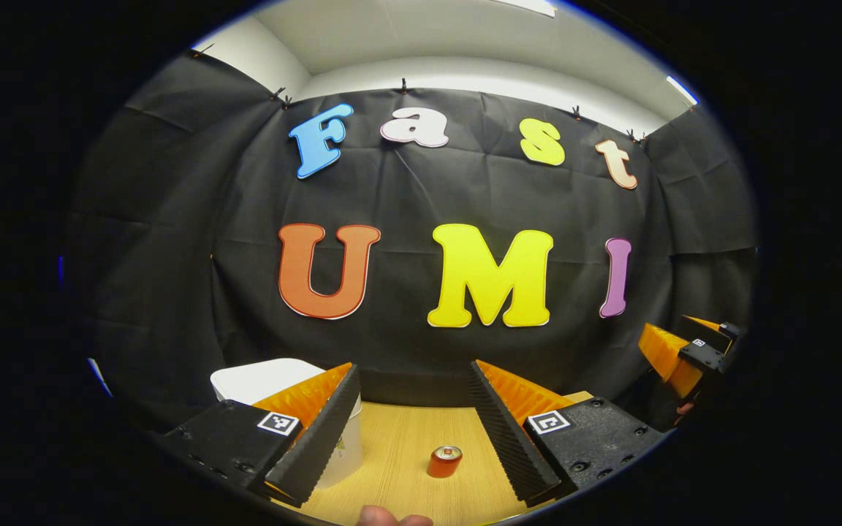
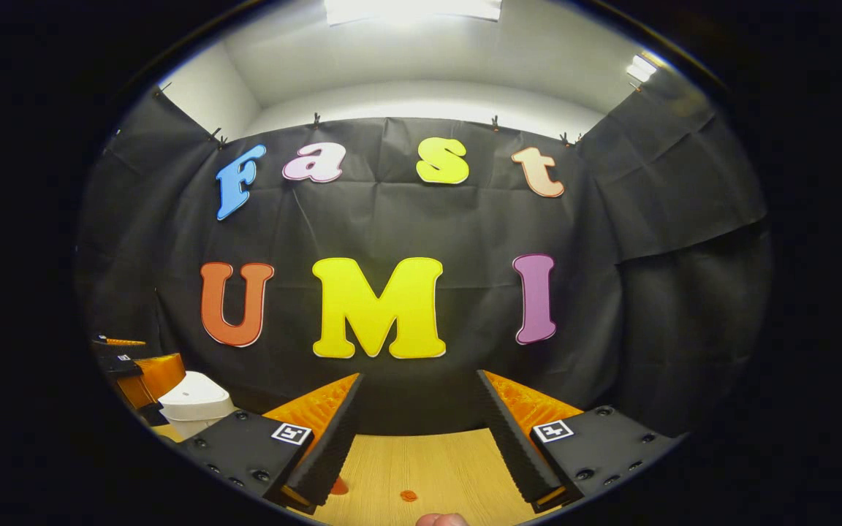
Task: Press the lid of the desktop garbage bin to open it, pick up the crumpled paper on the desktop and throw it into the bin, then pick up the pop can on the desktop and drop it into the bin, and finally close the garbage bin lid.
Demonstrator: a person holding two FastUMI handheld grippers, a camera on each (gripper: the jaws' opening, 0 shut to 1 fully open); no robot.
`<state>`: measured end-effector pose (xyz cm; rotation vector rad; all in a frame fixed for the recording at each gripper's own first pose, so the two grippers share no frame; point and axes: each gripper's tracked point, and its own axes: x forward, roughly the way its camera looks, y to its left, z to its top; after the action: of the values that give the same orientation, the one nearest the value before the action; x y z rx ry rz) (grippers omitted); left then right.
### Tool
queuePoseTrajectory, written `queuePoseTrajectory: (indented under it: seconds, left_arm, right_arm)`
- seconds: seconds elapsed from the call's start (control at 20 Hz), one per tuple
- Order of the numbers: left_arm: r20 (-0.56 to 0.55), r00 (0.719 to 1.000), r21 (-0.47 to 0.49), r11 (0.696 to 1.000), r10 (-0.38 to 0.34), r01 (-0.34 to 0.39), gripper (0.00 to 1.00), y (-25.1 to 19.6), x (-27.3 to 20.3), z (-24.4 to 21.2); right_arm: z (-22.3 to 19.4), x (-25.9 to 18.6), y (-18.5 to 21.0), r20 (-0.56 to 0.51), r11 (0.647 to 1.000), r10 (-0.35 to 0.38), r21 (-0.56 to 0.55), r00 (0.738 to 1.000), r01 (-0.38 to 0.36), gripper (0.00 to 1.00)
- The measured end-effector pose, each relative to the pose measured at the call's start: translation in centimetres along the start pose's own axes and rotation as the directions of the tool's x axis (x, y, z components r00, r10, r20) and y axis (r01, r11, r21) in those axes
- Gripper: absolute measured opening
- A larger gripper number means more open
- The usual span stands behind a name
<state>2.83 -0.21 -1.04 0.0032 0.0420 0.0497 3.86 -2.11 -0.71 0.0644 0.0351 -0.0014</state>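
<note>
In the left gripper view, the left gripper (image 1: 414,431) hangs above the wooden table (image 1: 399,453), fingers spread wide and holding nothing. The white bin (image 1: 267,380), lid down, sits at the far left, partly behind the left finger. The pop can (image 1: 445,462) stands upright between the fingers, apart from both. The right gripper (image 2: 417,438) is likewise wide open and empty, with a small red spot (image 2: 408,496) on the table below it.

No legible text, brand or number on any object. Square black-and-white fiducial markers, patterns only, sit on the finger mounts of the left gripper (image 1: 412,438) and the right gripper (image 2: 418,446). Pop can (image 1: 444,462) on the desktop (image 1: 399,453): printing too small to read.
</note>
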Motion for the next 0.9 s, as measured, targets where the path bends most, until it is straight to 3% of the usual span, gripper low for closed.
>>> queuePoseTrajectory:
  seconds: [0.3, 0.45, 0.7, 0.9]
  left_arm:
    - [-0.006, 0.999, 0.012, 0.999, 0.038, -0.038, 0.97, 1.4, 1.3, -0.2]
    - [0.009, 0.996, 0.033, 0.996, 0.084, -0.084, 0.87, 2.6, 2.1, 0.1]
    - [-0.001, 0.98, 0.05, 0.979, 0.2, -0.2, 0.8, 5.8, 3.2, 0.2]
    - [-0.006, 0.958, 0.055, 0.957, 0.286, -0.285, 0.65, 8.7, 4.7, 0.5]
  right_arm:
    - [0.1, 0.6, -0.7, 0.004, 1.0, 0.0, -0.007, 1.0, 0.0, 0.93]
    - [-0.3, 0.7, -1.1, -0.001, 1.0, 0.003, -0.009, 1.0, -0.003, 0.93]
    - [-0.6, 1.0, -1.6, -0.01, 1.0, 0.012, -0.016, 1.0, -0.012, 0.92]
    - [-0.5, 1.3, -1.7, -0.005, 1.0, 0.028, -0.007, 1.0, -0.028, 0.94]
